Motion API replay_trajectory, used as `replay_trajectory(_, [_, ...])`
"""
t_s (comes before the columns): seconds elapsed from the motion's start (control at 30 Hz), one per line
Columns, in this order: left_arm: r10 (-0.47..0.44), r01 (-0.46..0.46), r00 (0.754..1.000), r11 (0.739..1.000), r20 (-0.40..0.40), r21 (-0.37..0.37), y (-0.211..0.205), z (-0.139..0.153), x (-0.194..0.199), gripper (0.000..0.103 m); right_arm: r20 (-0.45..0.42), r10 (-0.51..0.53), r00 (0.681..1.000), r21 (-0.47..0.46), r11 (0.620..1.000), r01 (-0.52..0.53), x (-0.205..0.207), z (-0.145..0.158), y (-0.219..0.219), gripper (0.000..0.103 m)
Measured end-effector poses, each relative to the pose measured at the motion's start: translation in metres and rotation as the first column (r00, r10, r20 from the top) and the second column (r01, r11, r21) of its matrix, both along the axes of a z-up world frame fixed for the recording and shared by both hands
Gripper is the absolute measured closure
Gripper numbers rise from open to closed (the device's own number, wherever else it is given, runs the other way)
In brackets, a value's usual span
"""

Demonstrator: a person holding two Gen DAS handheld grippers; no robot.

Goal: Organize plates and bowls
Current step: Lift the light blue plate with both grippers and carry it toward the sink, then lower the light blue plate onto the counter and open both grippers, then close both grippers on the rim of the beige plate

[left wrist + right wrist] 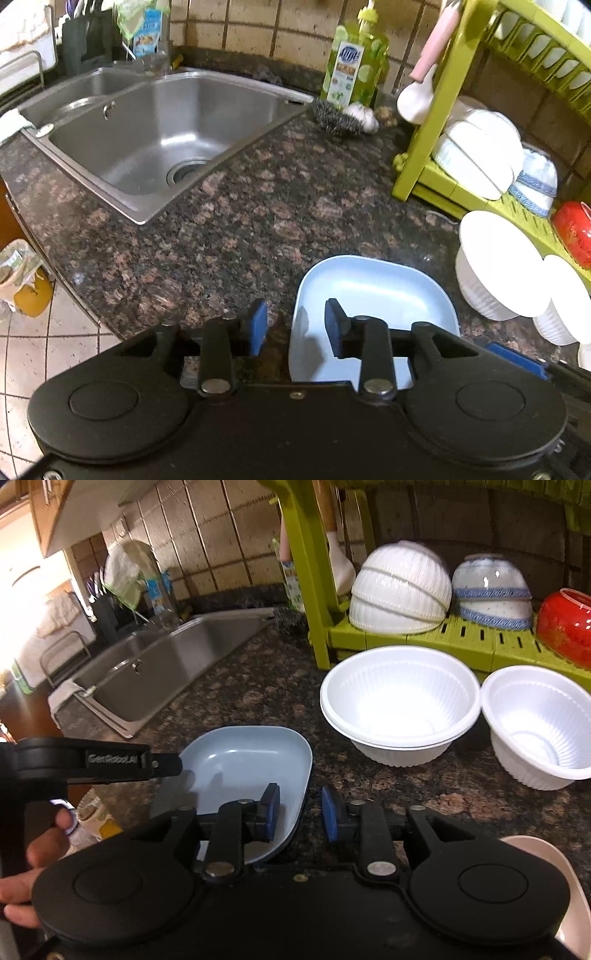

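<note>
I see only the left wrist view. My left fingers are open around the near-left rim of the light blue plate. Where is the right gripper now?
Observer: The right gripper is open and straddles the opposite rim of the light blue plate. One finger is over the plate, the other over the counter.
Operator: Is the nearer white bowl a single one?
Observer: It seems not. The white bowl shows a double rim, so it looks like two nested bowls.
Operator: Is there something beside the right gripper that I miss?
Observer: Yes, a pale pink dish lies at its right side, mostly hidden by the gripper body.
</note>
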State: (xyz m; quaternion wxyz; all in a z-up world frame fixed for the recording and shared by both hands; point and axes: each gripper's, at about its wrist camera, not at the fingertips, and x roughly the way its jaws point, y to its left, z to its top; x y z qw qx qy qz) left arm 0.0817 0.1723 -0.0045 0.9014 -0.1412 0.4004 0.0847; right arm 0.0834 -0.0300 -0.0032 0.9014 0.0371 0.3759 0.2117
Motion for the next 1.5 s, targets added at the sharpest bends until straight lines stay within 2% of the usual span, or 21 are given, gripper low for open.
replay_trajectory(0.07, [-0.008,0.008,1.000,1.000,0.015,-0.001,-0.006,0.005,-0.004,0.056,0.027,0.008,1.000,0.017,1.000,-0.008,-0.009,0.009,-0.011,0.067])
replay_trajectory(0.13, [-0.023,0.023,0.999,1.000,0.028,-0.003,-0.015,0.010,-0.009,0.050,0.057,0.003,0.998,0.031,1.000,-0.005,-0.020,0.019,-0.025,0.066])
replay_trajectory(0.2, [-0.051,0.050,0.998,0.999,0.043,0.012,-0.029,0.014,-0.014,0.049,0.088,-0.007,0.996,0.044,0.999,0.003,-0.030,0.028,-0.041,0.062])
replay_trajectory(0.33, [-0.141,0.135,0.988,0.987,0.057,0.087,-0.069,0.018,-0.022,0.048,0.136,-0.069,0.988,0.050,0.997,0.063,-0.047,0.041,-0.080,0.060])
replay_trajectory(0.43, [-0.213,0.209,0.976,0.973,0.034,0.099,-0.095,0.016,-0.027,0.047,0.142,-0.142,0.980,0.043,0.990,0.137,-0.053,0.041,-0.113,0.060])
replay_trajectory(0.57, [-0.282,0.282,0.959,0.958,-0.002,0.054,-0.124,0.014,-0.034,0.047,0.093,-0.239,0.967,0.059,0.970,0.234,-0.057,0.029,-0.155,0.061])
replay_trajectory(0.7, [-0.336,0.336,0.941,0.942,-0.041,-0.029,-0.143,0.012,-0.040,0.047,0.054,-0.275,0.960,0.058,0.960,0.272,-0.060,0.017,-0.181,0.061])
replay_trajectory(0.77, [-0.348,0.343,0.935,0.936,-0.070,-0.075,-0.151,0.009,-0.044,0.048,0.041,-0.277,0.960,0.053,0.960,0.275,-0.059,0.012,-0.189,0.065])
replay_trajectory(0.83, [-0.348,0.339,0.933,0.935,-0.092,-0.104,-0.157,0.006,-0.046,0.049,0.034,-0.268,0.963,0.047,0.963,0.267,-0.060,0.009,-0.193,0.065])
replay_trajectory(1.07, [-0.291,0.274,0.944,0.954,-0.154,-0.121,-0.163,-0.005,-0.050,0.052,0.051,-0.218,0.975,0.001,0.976,0.218,-0.064,0.004,-0.190,0.067])
replay_trajectory(1.33, [-0.336,0.317,0.926,0.940,-0.171,-0.128,-0.172,-0.009,-0.052,0.053,0.052,-0.152,0.987,-0.061,0.986,0.155,-0.059,-0.001,-0.177,0.076])
replay_trajectory(1.4, [-0.342,0.324,0.923,0.938,-0.175,-0.125,-0.174,-0.011,-0.051,0.057,0.045,-0.149,0.988,-0.067,0.986,0.152,-0.057,-0.003,-0.175,0.079])
replay_trajectory(1.5, [-0.360,0.338,0.916,0.931,-0.179,-0.139,-0.175,-0.014,-0.050,0.069,0.035,-0.145,0.989,-0.071,0.987,0.147,-0.055,-0.005,-0.173,0.081])
